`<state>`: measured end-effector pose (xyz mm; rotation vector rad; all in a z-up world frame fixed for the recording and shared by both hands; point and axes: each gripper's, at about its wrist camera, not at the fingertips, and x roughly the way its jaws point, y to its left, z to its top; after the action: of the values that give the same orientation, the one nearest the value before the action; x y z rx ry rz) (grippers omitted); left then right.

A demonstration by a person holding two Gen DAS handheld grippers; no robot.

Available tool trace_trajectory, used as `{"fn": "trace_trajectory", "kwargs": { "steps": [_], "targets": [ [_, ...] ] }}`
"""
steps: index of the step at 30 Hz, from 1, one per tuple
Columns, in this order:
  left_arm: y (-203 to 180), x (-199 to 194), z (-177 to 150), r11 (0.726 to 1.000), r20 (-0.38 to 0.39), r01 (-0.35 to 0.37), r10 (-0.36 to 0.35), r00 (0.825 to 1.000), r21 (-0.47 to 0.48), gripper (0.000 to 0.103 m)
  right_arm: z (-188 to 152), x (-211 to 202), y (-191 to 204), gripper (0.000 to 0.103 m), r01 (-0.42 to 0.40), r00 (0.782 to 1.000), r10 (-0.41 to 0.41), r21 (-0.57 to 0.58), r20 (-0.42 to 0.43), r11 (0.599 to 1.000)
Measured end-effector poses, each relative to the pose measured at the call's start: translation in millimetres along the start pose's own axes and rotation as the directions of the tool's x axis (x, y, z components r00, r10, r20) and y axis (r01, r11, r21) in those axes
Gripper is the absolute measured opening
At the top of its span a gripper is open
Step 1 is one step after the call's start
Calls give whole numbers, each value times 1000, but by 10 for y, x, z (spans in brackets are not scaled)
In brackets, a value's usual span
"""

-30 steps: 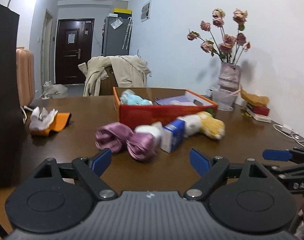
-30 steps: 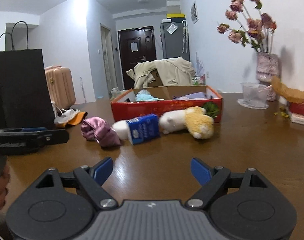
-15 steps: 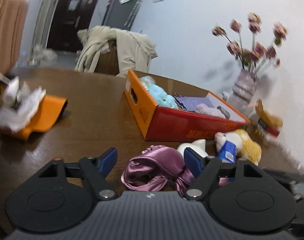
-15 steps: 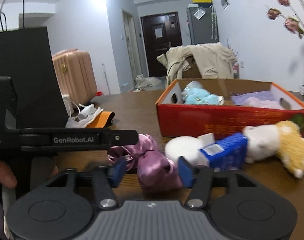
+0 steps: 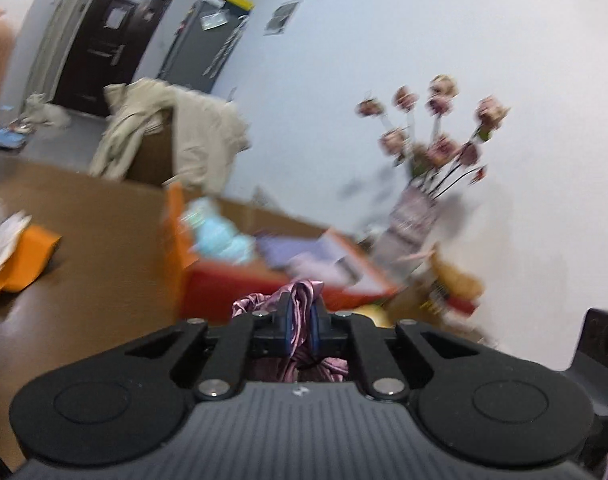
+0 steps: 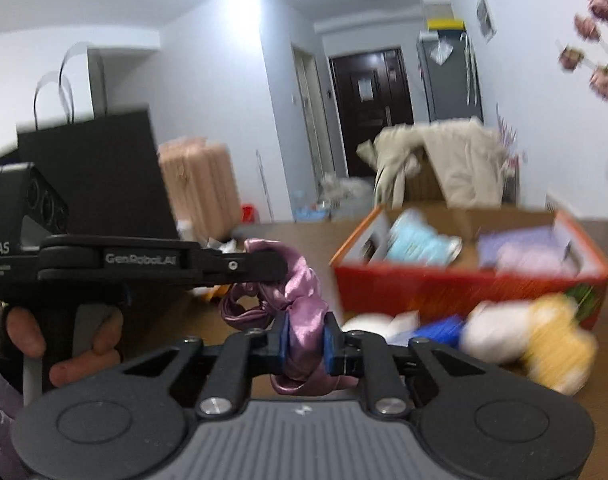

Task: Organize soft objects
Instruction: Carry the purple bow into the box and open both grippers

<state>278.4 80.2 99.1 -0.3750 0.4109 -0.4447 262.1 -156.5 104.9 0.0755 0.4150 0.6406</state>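
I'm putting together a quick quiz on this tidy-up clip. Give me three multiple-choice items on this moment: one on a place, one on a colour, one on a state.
1. Where does the light blue soft thing lie?
A. In the red box
B. On the orange pouch
C. Inside the black bag

2. What colour is the satin cloth in the grippers?
A. Green
B. Pinkish purple
C. Black

3. How do the right gripper's jaws stand?
A. Wide open over bare table
B. Shut on the cloth
C. Shut on the plush toy

Answers:
1. A: the light blue soft thing lies inside the red box.
2. B: the satin cloth looks pinkish purple in both views.
3. B: the right gripper pinches the cloth between its blue pads, as does the left gripper; the plush toy lies apart on the table.
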Motion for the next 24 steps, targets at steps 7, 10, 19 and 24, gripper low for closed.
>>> {"fn": "trace_trajectory", "kwargs": {
  "steps": [7, 10, 19, 24],
  "targets": [
    [-645, 1125, 479, 999, -52, -8, 11, 999, 43, 9, 654, -34, -1115, 16, 28, 1000, -29, -46, -10, 999],
    [-663, 1757, 533, 998, -124, -56, 53, 991, -22, 9, 846, 267, -1666, 16, 33, 995, -36, -37, -96, 999],
    [-549, 2989, 189, 965, -356, -244, 194, 914, -100, 11, 797, 1124, -2408, 20, 119, 925, -165, -151, -341, 981],
    [-555, 3113, 100, 964, -373, -248, 199, 906, -89, 28, 650, 1145, -2379, 27, 217, 903, -286, -237, -320, 947]
  ]
}}
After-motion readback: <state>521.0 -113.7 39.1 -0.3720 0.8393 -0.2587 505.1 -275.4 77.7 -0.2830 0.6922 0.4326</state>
